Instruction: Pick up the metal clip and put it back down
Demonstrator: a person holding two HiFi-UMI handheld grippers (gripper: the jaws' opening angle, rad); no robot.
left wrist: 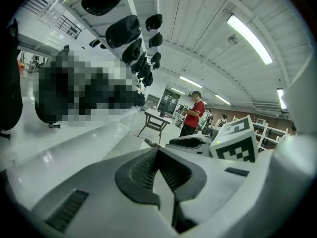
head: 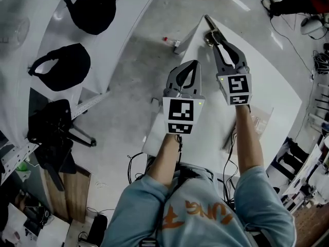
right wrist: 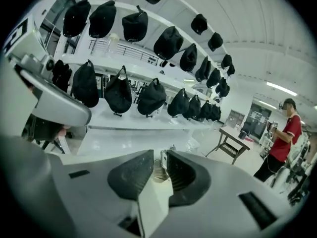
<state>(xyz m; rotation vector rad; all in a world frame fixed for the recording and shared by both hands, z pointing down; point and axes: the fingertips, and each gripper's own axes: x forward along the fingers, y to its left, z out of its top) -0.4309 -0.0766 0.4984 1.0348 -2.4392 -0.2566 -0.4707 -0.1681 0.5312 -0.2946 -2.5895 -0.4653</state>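
Right gripper (head: 214,39): we note the jaws clamped on the metal clip (head: 211,34), at the tips only. In the right gripper view the right gripper (right wrist: 159,157) has its ribbed black pads (right wrist: 181,175) nearly meeting, with the metal clip (right wrist: 162,163) wedged between them.

Clip appearance: small; a thin silvery plate stands on edge against the right-hand pad, with a paler, brass-toned curved part below it in the gap. From the head view it is dull metallic, and a slim arm sticks out beyond the jaw tips.

Clip position: over the far corner of the white table (head: 267,86). We cannot tell whether it touches the tabletop.

Left gripper (head: 193,65): beside the right one, near the table's left edge. In its own view the left gripper (left wrist: 158,152) has its jaws pressed together with nothing in them.
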